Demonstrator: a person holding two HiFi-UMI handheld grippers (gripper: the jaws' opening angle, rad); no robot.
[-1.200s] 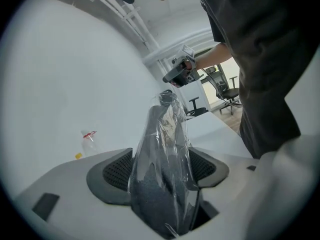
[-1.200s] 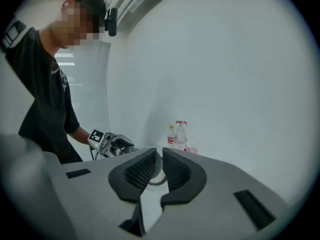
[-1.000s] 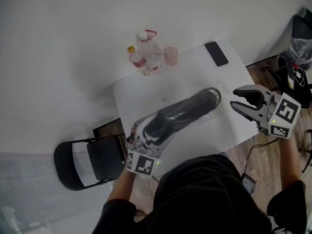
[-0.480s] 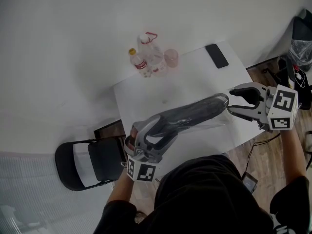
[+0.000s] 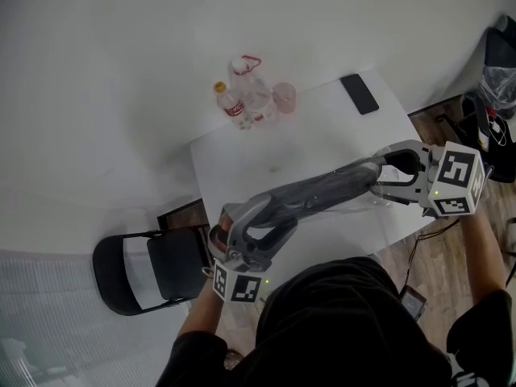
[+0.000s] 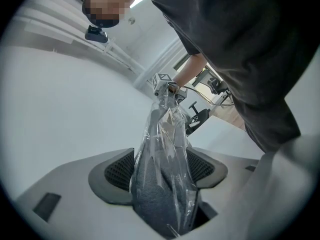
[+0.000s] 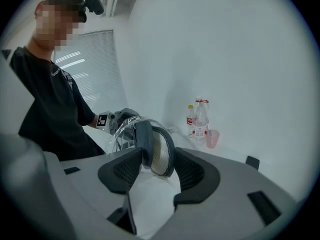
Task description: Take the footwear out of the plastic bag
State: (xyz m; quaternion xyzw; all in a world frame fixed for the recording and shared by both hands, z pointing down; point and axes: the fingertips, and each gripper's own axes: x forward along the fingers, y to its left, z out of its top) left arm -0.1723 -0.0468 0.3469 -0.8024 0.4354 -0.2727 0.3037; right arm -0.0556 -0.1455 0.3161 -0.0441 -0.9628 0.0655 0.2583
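A long dark shoe (image 5: 322,190) in a clear plastic bag (image 6: 167,149) hangs level above the white table (image 5: 314,127), stretched between both grippers. My left gripper (image 5: 246,232) is shut on the near-left end, its pads pressing the film and the dark shoe (image 6: 150,204). At the right end, my right gripper (image 5: 387,172) stands open. Its jaws have just been opening, and the shoe's rounded end with a pale insole (image 7: 152,151) sits between them. Loose film droops under the shoe's right part.
Two water bottles (image 5: 242,99) and a pink cup (image 5: 284,97) stand at the table's far edge, and a black phone (image 5: 359,93) lies at the far right corner. A black folding chair (image 5: 149,268) stands left of the table. My body is against the near edge.
The bagged shoe has risen off the table. My right gripper moved left onto its far end with wider jaws. My left gripper lifted and rolled with its end.
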